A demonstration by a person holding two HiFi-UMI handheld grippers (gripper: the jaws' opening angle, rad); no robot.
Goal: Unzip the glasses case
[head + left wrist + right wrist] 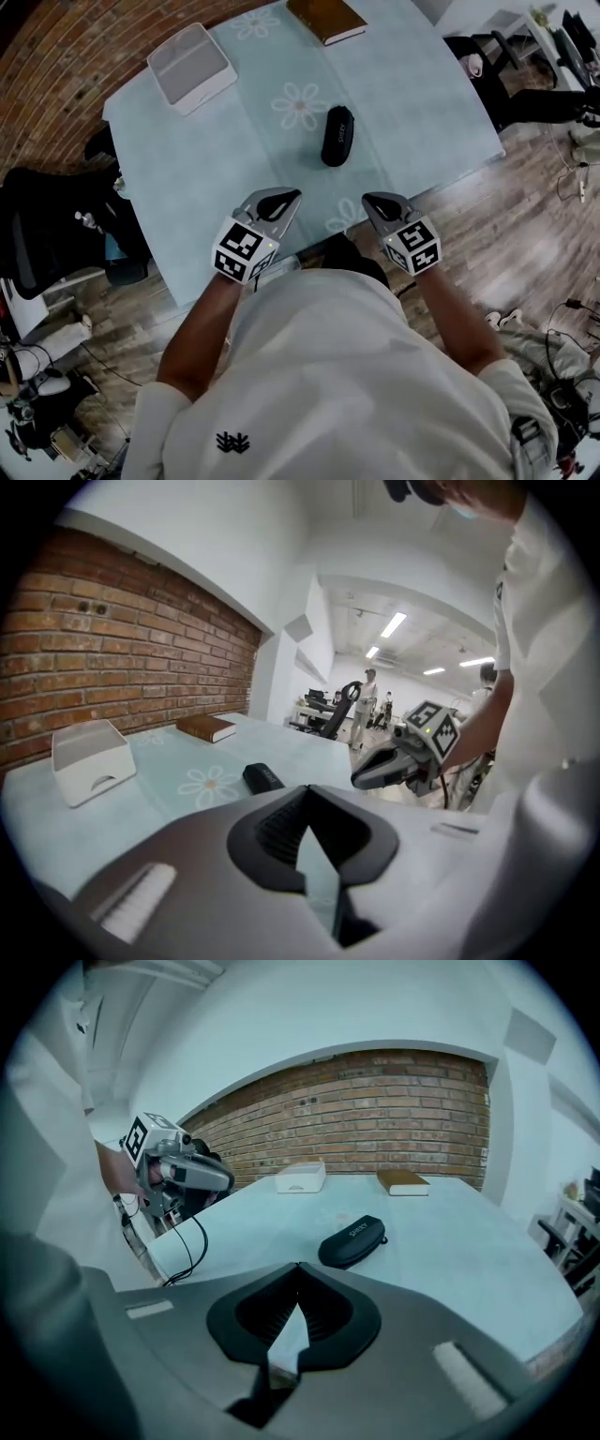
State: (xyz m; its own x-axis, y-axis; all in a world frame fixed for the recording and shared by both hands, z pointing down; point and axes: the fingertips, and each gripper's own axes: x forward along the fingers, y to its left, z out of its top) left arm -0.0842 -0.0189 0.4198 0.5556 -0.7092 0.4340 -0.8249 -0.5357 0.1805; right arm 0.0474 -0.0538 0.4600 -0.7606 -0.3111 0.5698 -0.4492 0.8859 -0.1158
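Observation:
A black zipped glasses case [337, 136] lies flat in the middle of the table with the pale blue flowered cloth [412, 103]. Both grippers hover over the table's near edge, well short of the case. My left gripper [289, 195] is shut with nothing in it, and so is my right gripper [368, 199]. In the left gripper view the case [263, 777] lies ahead beyond the closed left gripper [306, 789]. In the right gripper view the case [352, 1240] sits ahead, slightly right of the closed right gripper [298, 1266].
A white box [192, 67] stands at the far left of the table and a brown book [325, 19] lies at the far edge. A black office chair [37, 234] is left of the table. Cables and gear litter the wooden floor to the right.

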